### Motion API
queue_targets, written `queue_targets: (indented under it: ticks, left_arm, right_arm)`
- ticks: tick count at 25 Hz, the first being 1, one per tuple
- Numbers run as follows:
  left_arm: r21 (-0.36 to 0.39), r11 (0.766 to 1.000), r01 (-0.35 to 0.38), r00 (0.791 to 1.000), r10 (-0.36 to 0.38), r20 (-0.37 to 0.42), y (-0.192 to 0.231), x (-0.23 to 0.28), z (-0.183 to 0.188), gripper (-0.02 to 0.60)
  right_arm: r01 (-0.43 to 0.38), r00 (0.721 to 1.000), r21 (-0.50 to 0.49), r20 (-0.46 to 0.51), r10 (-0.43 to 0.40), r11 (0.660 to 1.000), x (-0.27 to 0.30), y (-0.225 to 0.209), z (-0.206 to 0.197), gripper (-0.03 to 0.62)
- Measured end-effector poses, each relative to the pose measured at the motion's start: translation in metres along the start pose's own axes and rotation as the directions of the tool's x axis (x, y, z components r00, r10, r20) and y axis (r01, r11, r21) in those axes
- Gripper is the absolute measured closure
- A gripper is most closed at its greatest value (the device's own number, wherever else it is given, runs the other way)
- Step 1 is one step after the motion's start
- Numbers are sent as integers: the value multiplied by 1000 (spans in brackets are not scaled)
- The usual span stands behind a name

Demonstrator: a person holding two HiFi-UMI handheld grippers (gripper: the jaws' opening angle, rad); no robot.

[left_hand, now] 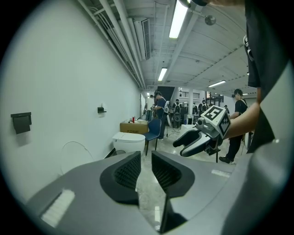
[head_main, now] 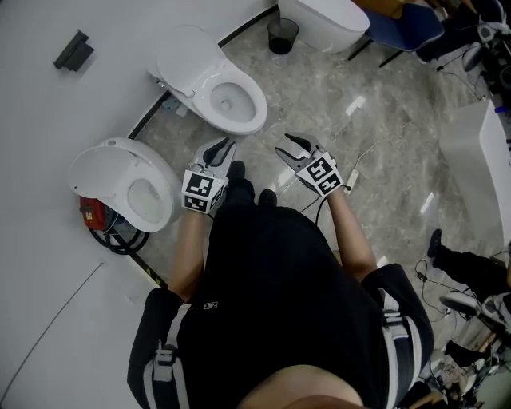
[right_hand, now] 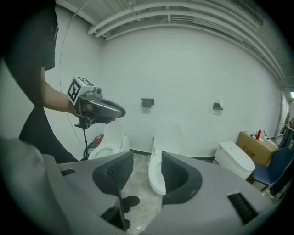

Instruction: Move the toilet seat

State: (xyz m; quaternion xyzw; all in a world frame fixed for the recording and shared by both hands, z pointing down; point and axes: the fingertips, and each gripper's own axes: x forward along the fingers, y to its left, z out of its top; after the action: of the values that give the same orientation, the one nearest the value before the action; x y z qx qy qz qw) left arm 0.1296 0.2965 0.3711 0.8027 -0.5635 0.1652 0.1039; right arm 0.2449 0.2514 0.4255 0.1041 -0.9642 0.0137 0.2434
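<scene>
Against the white wall on the far left hangs a black holder. Near it stands a toilet with its lid raised, a red box and black cables beside its base. Farther along the wall is the middle toilet, its toilet seat tipped upright against the wall (lid and seat cannot be told apart). Just near that bowl the left gripper hangs in the air, its jaws only a little apart with bare floor between them. To its right, well clear of any toilet, the right gripper hangs too, jaws wider apart and holding nothing. The person's black shoes stand between the two. Farther right sit a dark bin and a closed toilet.
</scene>
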Motion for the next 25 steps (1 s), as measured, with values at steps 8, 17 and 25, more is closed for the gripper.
queue_targets:
  ticks: [8, 17, 25]
  left_arm:
    - [-8, 999, 45, 999, -45, -1, 8, 9, -2, 359]
    - [-26, 997, 70, 997, -70, -26, 39, 26, -9, 316]
    - [-7, 989, 145, 989, -145, -36, 90, 60, -6, 318]
  right_arm:
    - [-17, 1000, 35, -20, 18, 999, 14, -1, -2, 271]
    - [27, 999, 57, -39, -25, 998, 36, -23, 6, 220]
    - [122, 990, 69, -81, -117, 990, 62, -69, 19, 226]
